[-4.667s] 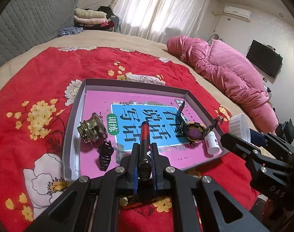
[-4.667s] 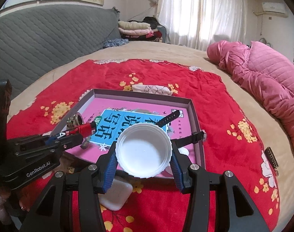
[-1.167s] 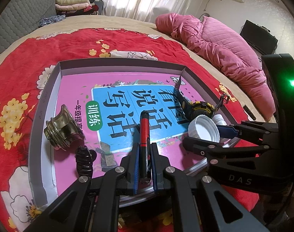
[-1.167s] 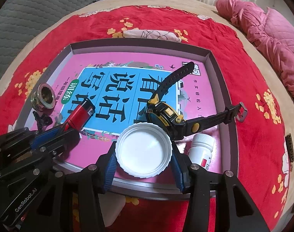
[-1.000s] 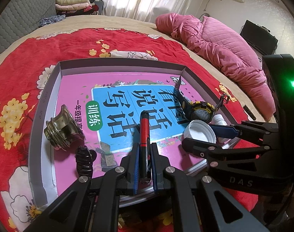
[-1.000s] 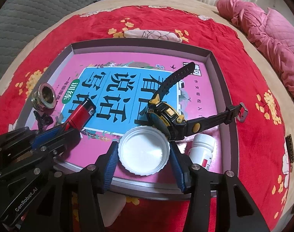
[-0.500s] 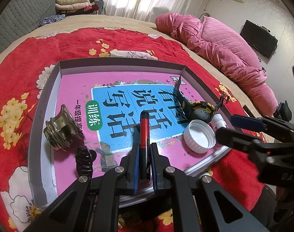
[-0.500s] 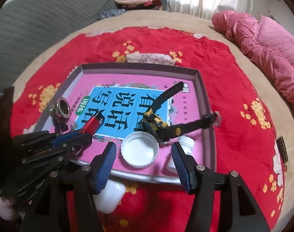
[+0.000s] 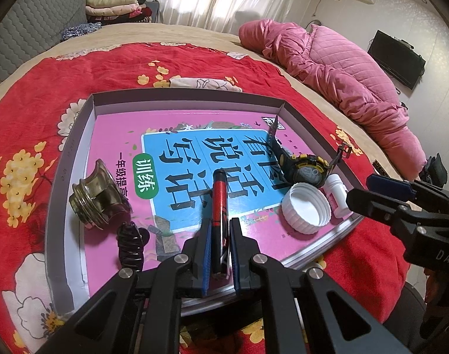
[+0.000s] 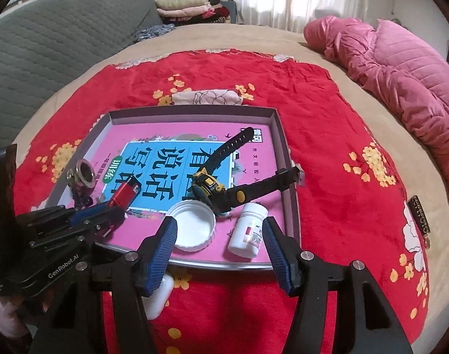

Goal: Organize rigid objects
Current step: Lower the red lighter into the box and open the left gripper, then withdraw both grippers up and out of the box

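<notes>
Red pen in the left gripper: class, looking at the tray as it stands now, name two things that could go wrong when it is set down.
1. The red pen is round; released on the smooth book cover it may roll.
2. The white cap, watch and pill bottle crowd one corner of the tray; a careless left gripper could knock them.

Glossy plastic white cap (image 10: 193, 228); shiny metal fitting (image 9: 96, 197); red cloth blanket (image 10: 327, 135), soft, creased.
</notes>
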A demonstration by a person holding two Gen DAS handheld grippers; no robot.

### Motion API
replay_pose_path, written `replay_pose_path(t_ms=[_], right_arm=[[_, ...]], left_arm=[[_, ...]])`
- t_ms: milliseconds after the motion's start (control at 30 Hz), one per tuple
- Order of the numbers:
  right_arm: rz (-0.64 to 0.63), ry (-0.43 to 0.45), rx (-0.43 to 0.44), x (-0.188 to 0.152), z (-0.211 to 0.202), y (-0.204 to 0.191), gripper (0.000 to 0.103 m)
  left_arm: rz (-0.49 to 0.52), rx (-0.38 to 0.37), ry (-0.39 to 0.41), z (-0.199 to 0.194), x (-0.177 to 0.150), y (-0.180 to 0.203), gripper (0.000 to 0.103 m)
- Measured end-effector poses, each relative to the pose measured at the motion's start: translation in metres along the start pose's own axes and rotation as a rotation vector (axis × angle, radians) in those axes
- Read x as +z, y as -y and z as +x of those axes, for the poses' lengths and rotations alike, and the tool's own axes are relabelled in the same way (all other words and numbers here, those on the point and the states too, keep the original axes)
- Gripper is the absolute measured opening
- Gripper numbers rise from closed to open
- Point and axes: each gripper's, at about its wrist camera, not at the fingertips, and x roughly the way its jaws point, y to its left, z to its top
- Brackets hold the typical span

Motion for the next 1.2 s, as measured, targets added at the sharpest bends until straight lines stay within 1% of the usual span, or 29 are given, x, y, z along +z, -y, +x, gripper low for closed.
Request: replay_pose_path(t_ms=[200,400,500,533,567,600,800,933,1100,1200], right_arm=[[0.0,-0.003,0.004,0.0,0.001,-0.003,0.062],[-0.011,-0.011,0.013,-0.002,0.002,-0.008,0.063],[-0.017,-0.008,0.012,-0.002,0.0,-0.01,0.063],[-0.019,-0.004,0.011,-0.001,-0.001,-0.011,0.065],[-0.02,-0.002,0.012,-0.001,-0.002,-0.011,0.07],[-0.02,0.0,0.011,0.0,-0.003,-0.011,0.072],[-0.026,0.001,0.003,-0.001,-0.007,-0.01,0.072],[-0.023,-0.003,-0.009,-0.001,-0.009,-0.009,0.072],[-0.015,0.029,-0.027,0.0,-0.021,-0.004,0.073],[-0.006,0.037,-0.03,0.0,-0.027,-0.001,0.073]], left_arm=[[0.002,0.005,0.001,0.0,0.0,0.0,0.011],[0.012,0.025,0.006,-0.002,0.0,-0.001,0.016],[0.021,0.031,0.014,-0.002,0.0,0.001,0.027],[0.023,0.028,0.015,-0.003,0.0,0.001,0.034],[0.024,0.025,0.017,-0.003,0.0,0.002,0.04],[0.026,0.025,0.017,-0.003,0.0,0.002,0.041],[0.027,0.034,0.023,-0.006,0.0,0.003,0.041],[0.026,0.021,0.055,-0.015,0.003,0.003,0.041],[0.031,0.022,0.093,-0.025,0.005,0.005,0.043],[0.04,0.021,0.111,-0.031,0.006,0.006,0.052]])
